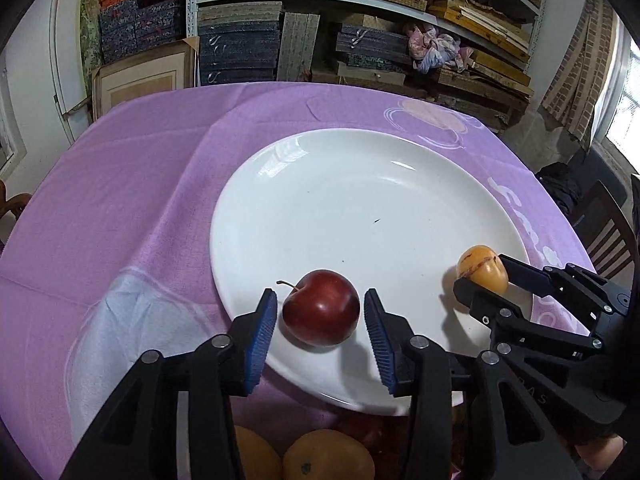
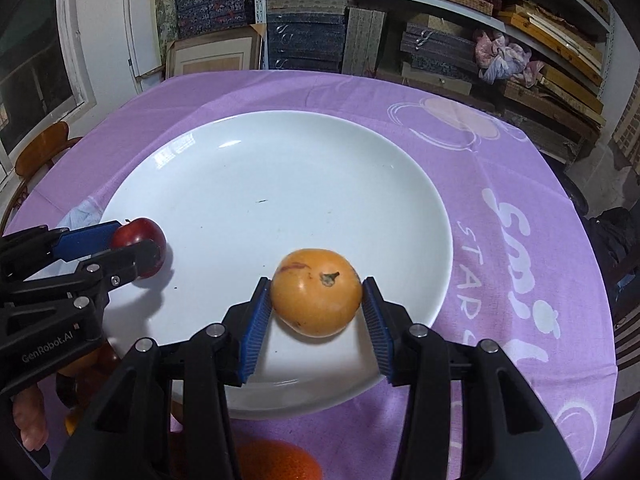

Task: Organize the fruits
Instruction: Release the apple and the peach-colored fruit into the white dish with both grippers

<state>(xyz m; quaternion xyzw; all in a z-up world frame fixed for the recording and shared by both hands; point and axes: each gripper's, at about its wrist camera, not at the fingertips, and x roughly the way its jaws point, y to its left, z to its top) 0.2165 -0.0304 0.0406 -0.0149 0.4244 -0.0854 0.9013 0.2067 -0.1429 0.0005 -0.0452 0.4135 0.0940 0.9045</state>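
Observation:
A dark red apple (image 1: 320, 312) lies on the near part of a big white plate (image 1: 360, 184). My left gripper (image 1: 320, 296) is open around it, with a thin gap between each blue pad and the apple. From the right wrist view the left gripper (image 2: 136, 242) and the apple (image 2: 140, 232) appear at the plate's (image 2: 280, 160) left rim. A round orange-yellow fruit (image 2: 316, 296) rests on the plate's near right part. My right gripper (image 2: 317, 284) is shut on it, both pads touching its sides. The left wrist view shows that gripper (image 1: 482, 276) and the fruit (image 1: 480, 266) from the side.
A purple tablecloth (image 1: 140, 200) covers the round table. More orange fruits (image 1: 328, 456) lie below the grippers at the near edge, one orange (image 2: 276, 460) under the right gripper. Wooden chairs stand at right (image 1: 604, 232) and left (image 2: 40, 148). Loaded shelves (image 1: 360, 20) stand behind.

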